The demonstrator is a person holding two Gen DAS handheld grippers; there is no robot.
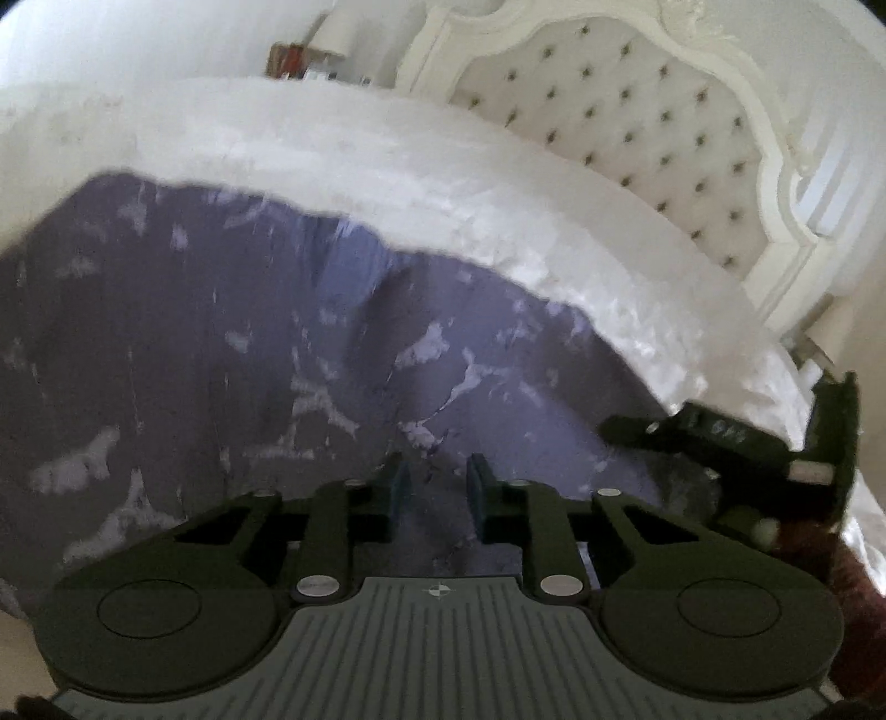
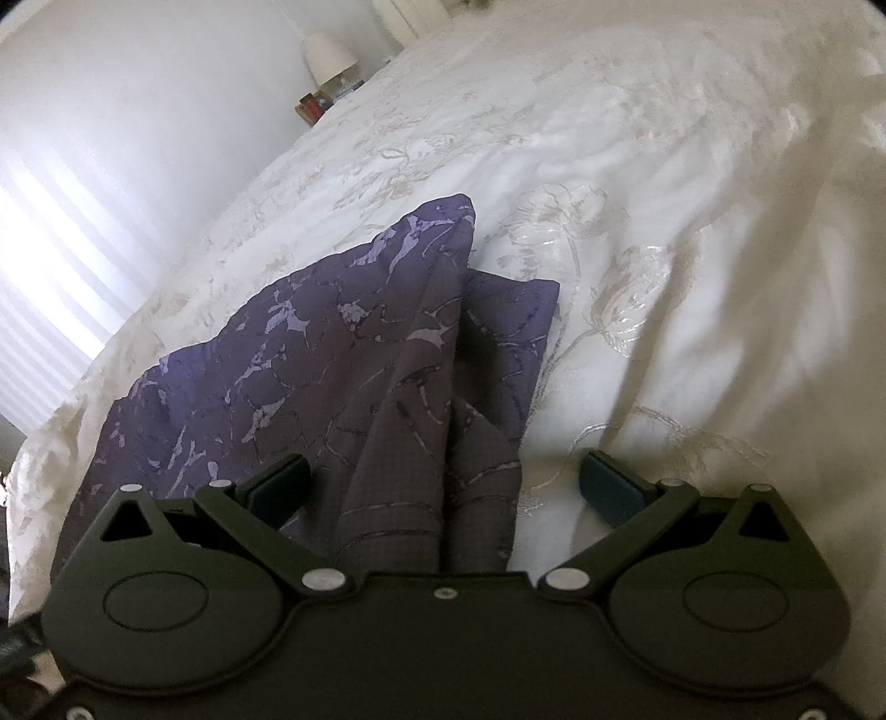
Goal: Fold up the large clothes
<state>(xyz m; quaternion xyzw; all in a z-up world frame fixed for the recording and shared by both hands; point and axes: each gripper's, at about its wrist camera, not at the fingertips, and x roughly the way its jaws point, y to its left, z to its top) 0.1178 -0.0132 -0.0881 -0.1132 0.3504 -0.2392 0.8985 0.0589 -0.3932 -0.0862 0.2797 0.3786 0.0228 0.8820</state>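
Observation:
A purple garment [image 1: 232, 343] with pale marbled streaks lies spread on a white embroidered bedspread [image 1: 343, 149]. My left gripper [image 1: 438, 481] sits low over its near edge, jaws narrow, with a ridge of the purple cloth pinched between the blue pads. In the right wrist view the garment [image 2: 354, 343] comes to a folded point, and one fold hangs down over my right gripper [image 2: 443, 487]. That gripper stands wide open, its pads clear of the cloth on both sides. The right gripper's black frame [image 1: 775, 448] shows at the right edge of the left wrist view.
A white tufted headboard [image 1: 637, 127] rises at the back right. A lamp [image 2: 326, 52] and small items stand on a bedside stand past the far side of the bed. A bright window with blinds [image 2: 44, 288] is on the left. A dark red sleeve [image 1: 850, 581] shows at right.

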